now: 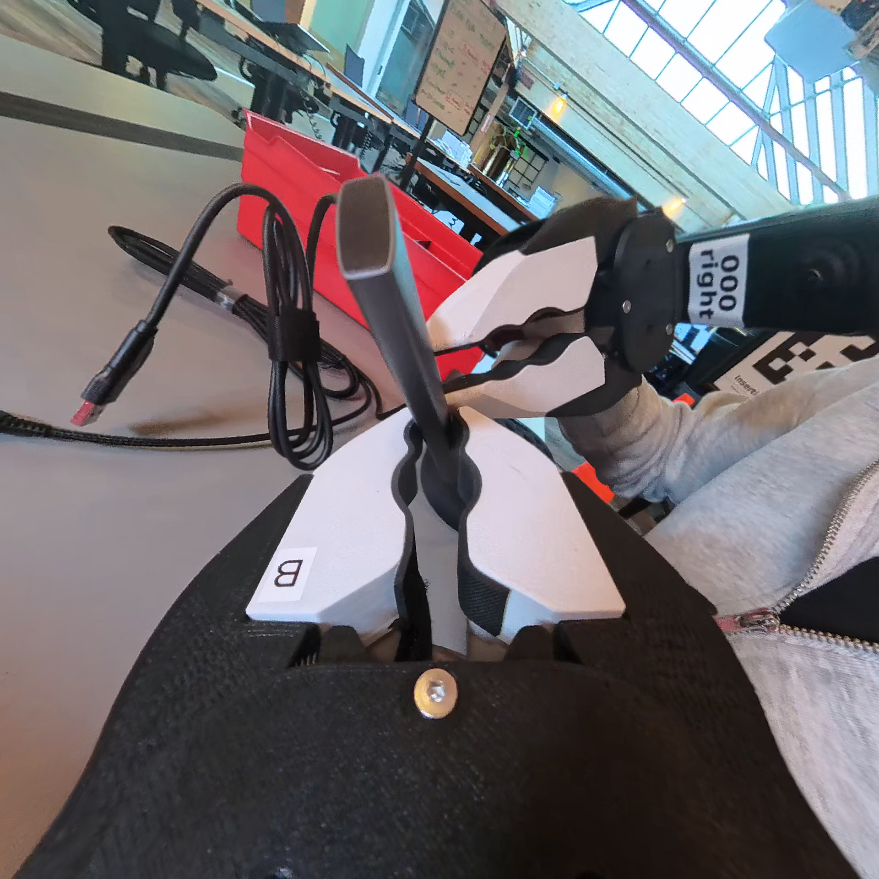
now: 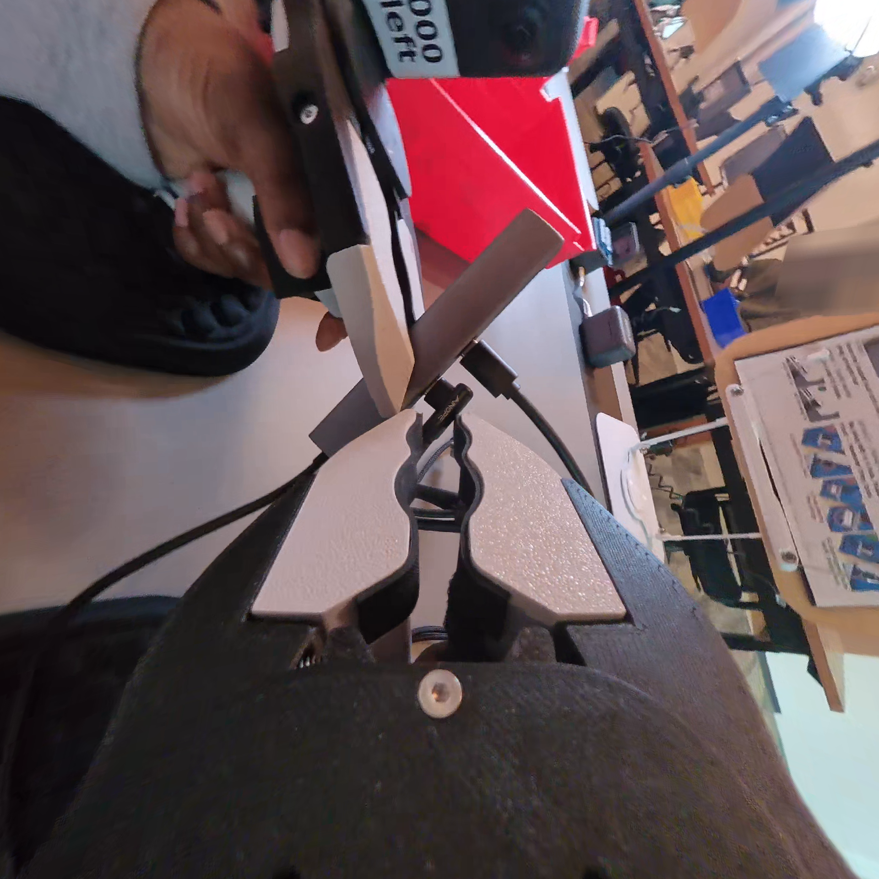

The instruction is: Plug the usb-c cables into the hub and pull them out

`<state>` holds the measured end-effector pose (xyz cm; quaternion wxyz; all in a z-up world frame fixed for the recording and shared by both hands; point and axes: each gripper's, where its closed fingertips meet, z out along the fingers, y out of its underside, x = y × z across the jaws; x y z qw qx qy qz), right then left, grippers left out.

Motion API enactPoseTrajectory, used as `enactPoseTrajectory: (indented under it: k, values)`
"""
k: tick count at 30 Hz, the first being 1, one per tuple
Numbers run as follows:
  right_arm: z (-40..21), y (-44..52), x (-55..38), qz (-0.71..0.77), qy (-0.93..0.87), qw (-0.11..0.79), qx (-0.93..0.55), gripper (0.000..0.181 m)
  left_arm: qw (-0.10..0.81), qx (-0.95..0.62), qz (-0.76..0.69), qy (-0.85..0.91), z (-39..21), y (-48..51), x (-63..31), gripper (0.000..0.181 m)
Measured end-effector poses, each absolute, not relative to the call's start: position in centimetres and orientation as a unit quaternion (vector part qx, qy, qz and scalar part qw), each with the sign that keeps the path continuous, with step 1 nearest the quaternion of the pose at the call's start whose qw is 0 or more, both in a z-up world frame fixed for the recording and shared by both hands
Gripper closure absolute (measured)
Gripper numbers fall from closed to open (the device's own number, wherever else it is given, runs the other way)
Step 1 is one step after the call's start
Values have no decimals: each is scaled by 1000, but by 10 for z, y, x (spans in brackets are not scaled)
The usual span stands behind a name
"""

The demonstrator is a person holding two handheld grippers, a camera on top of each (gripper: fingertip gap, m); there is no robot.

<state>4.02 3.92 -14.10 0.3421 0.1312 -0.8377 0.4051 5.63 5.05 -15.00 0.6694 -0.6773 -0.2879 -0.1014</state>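
The left gripper point(image 1: 435, 428) is clenched on the dark grey hub point(image 1: 380, 266), holding it lifted off the grey table point(image 1: 95, 499) so that its long body juts away from the fingers. In the right wrist view the hub point(image 2: 480, 295) runs diagonally, pinched by the left gripper point(image 2: 395, 380) near its lower end.

The right gripper point(image 2: 437, 423) grips the black plug of a usb-c cable point(image 2: 447, 404) right at the hub's edge; whether that plug is fully seated cannot be told. Just beside it, a second usb-c plug point(image 2: 490, 368) sits in the hub's side, its cable trailing down past the right finger. From the left wrist view the right gripper point(image 1: 480, 376) comes in from the side, its tips against the hub.

On the table behind lie a coiled black cable point(image 1: 290, 342) bound with a strap and a braided cable ending in a red-tipped connector point(image 1: 102, 390). A red bin point(image 1: 304, 200) stands beyond them, directly behind the hub. A grey sleeve point(image 1: 632, 442) reaches to the right gripper. A hand point(image 2: 228, 157) wraps the left gripper's handle. Desks and a whiteboard point(image 1: 456, 62) fill the background.
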Motion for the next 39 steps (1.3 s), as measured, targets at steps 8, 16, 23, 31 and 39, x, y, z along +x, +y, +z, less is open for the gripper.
enactPoseTrajectory:
  k: [8, 16, 23, 31, 39]
  values:
    - [-132, 43, 33, 489, -801, 347, 5, 174, 703, -646, -21, -296, -139, 51, 47, 166]
    - [-125, 50, 30, 559, -742, 352, -110, 175, 739, -591, 14, -323, -131, 54, 45, 171]
    - [-104, 86, 8, 589, -688, 377, -195, 174, 760, -562, 45, -324, -125, 44, 45, 171]
    - [-53, 130, 8, 641, -635, 384, -197, 174, 763, -562, 25, -318, -125, 45, 46, 170]
    - [48, 166, -10, 689, -576, 417, -142, 174, 774, -546, 42, -317, -121, 40, 46, 170]
